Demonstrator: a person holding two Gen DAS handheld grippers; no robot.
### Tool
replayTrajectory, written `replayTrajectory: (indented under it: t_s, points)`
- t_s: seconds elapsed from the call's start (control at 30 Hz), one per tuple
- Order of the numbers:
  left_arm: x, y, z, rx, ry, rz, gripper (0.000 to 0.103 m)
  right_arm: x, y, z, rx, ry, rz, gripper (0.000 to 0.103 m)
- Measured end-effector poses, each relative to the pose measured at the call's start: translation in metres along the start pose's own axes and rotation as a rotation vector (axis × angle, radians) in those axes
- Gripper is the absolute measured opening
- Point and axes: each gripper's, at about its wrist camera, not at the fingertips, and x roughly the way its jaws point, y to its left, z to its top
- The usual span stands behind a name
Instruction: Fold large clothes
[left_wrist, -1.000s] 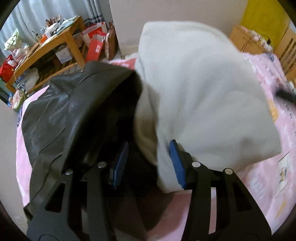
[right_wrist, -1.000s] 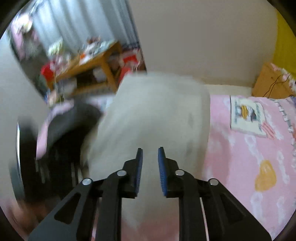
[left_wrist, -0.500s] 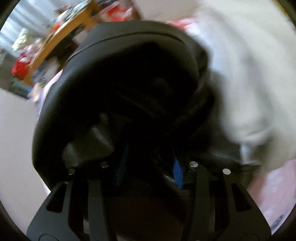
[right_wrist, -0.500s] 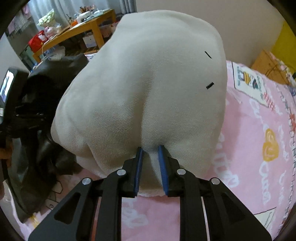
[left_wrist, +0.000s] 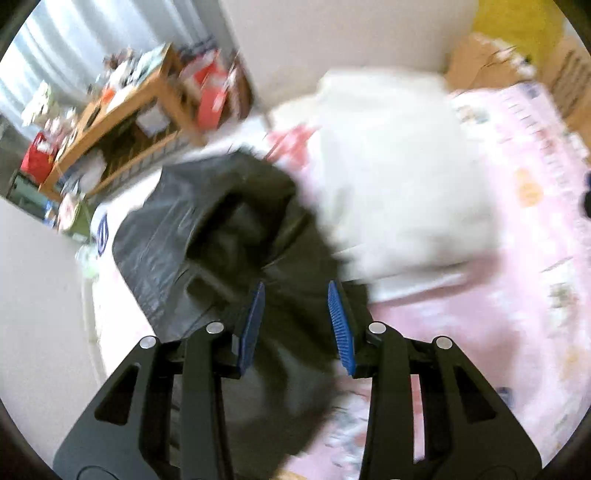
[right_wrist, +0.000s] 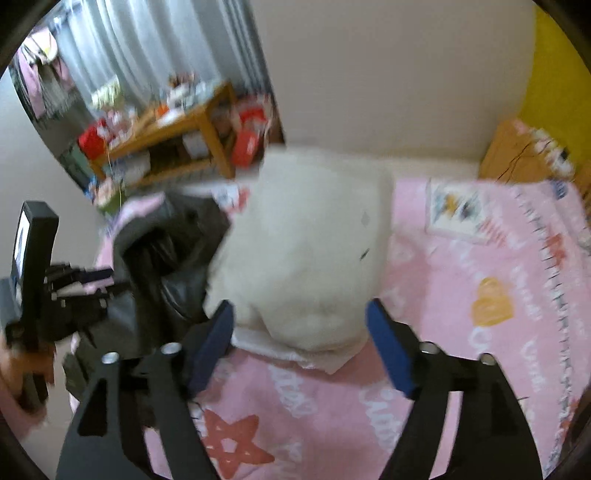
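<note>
A large garment lies folded on the pink bedspread (right_wrist: 480, 280): a dark leather outer part (left_wrist: 207, 229) and a cream fleece part (left_wrist: 399, 177). In the right wrist view the cream part (right_wrist: 314, 251) lies ahead with the dark part (right_wrist: 177, 236) to its left. My left gripper (left_wrist: 295, 317) is open above the dark part's near edge, holding nothing. My right gripper (right_wrist: 299, 343) is wide open just short of the cream part's near edge, empty. The left gripper (right_wrist: 66, 291) shows at the far left of the right wrist view.
A wooden table (right_wrist: 173, 125) loaded with clutter stands beyond the bed at the back left, with red bags (right_wrist: 247, 144) beside it. A cardboard box (right_wrist: 517, 151) sits at the back right by the wall. The bed's left edge runs along a grey wall (left_wrist: 37, 295).
Both grippers have opened and let go of the garment, which now lies on the bed. Both have drawn back from it. The frames are motion-blurred.
</note>
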Motion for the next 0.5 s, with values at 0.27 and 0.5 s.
replayTrajectory:
  t_s: [0.27,0.5]
  points:
    - [-0.163,-0.060,0.012,0.048,-0.221,-0.030,0.094,-0.162,-0.003,0.005,0.031,-0.198,-0.102,0.094]
    - [-0.215,-0.087,-0.017,0.049,-0.150,0.032,0.094,-0.234,-0.007,-0.021,0.083,-0.182,-0.114,0.095]
